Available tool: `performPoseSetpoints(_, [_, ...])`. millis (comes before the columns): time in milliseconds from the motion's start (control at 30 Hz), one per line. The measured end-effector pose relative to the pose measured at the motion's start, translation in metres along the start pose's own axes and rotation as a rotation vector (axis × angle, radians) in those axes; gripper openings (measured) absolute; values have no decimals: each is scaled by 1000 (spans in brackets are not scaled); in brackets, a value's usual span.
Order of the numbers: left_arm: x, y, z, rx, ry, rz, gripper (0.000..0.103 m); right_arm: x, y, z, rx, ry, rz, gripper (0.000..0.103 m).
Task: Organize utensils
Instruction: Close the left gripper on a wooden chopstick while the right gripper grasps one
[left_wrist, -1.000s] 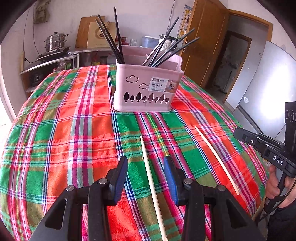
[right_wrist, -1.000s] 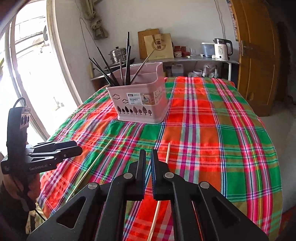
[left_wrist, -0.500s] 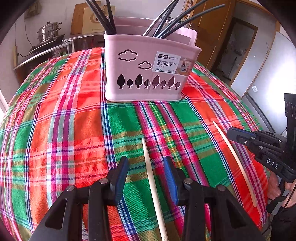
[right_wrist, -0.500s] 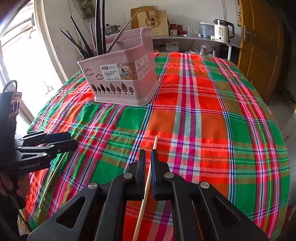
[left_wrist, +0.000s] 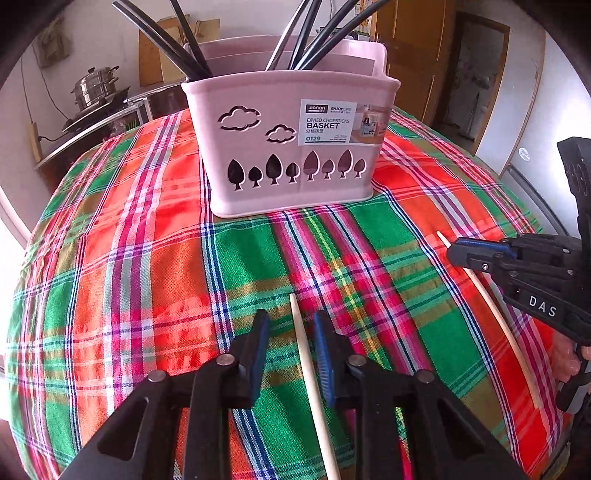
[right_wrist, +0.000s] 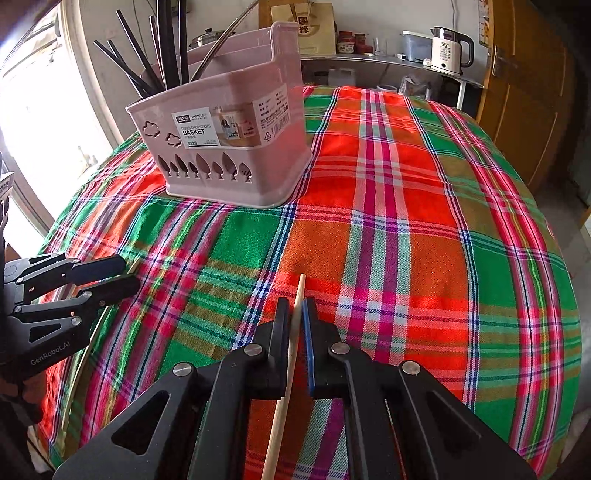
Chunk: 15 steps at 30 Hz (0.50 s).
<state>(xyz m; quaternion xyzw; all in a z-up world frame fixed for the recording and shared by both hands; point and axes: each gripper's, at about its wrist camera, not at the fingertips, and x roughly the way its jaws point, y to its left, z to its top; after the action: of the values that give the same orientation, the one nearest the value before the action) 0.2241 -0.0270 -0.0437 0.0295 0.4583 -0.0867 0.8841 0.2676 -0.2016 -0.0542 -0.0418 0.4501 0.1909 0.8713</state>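
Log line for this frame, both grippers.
left gripper: closing, astride left chopstick, not gripping | right gripper: shut on right chopstick

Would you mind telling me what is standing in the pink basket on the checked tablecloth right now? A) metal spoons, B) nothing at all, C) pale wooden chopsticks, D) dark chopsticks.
D: dark chopsticks stick up out of the pink basket, while the two pale wooden chopsticks lie on the tablecloth.

A home kitchen: a plaid-clothed table (right_wrist: 406, 229), a steamer pot (left_wrist: 96, 86) far left, a kettle (right_wrist: 447, 50) on the far shelf (right_wrist: 388, 62).
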Motion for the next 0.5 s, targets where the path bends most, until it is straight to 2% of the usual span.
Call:
performPoseSetpoints(33, [0,1,1,-6,3,-6,10,1,0,1,-2,4,0,7])
performPoseSetpoints(67, [1,2,3,-14,6,-11,7,1,0,3,-5,7,-1,6])
performPoseSetpoints(267, [1,11,5,-54,14,-53,5,-1,1,5,-11,-1,24,5])
performPoseSetpoints(500, [-26,16,15,-64,-37,-82,5,-30,7,13,-3,-88,85,5])
